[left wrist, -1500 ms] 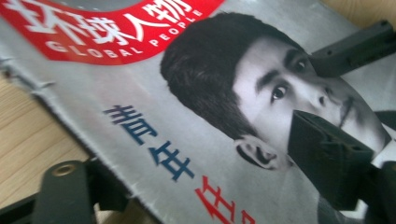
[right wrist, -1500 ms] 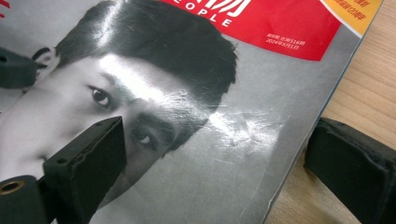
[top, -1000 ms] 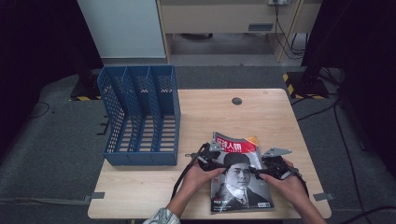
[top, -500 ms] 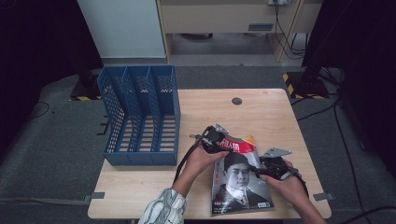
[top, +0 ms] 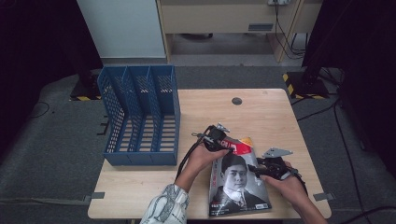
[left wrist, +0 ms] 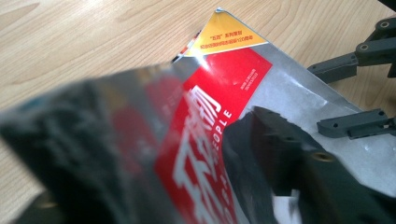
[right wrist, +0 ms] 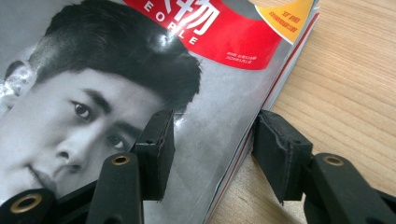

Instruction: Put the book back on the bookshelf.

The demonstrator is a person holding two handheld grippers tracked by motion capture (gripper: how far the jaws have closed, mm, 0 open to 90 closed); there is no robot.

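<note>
1. High view: a magazine (top: 238, 179) lies on the wooden tabletop (top: 271, 112), in its near right part, with the cover facing up. The cover carries a black-and-white portrait, a red title band and a yellow corner.
2. A blue file rack (top: 140, 116) with three compartments stands at the left of the tabletop, apart from the magazine.
3. Left gripper (top: 215, 136): positioned at the far left corner of the magazine. In the left gripper view the cover (left wrist: 224, 93) rises between the jaws and lies blurred over the left one, with the right jaw against its face. The jaws are clamped on the magazine's top edge.
4. Right gripper (top: 267, 168): positioned at the right edge of the magazine, near its middle. In the right gripper view the jaws stand wide apart, one over the cover (right wrist: 140, 93), the other over bare wood, straddling the page edge without gripping it.
5. A small dark round disc (top: 236, 101) sits at the far side of the tabletop.
</note>
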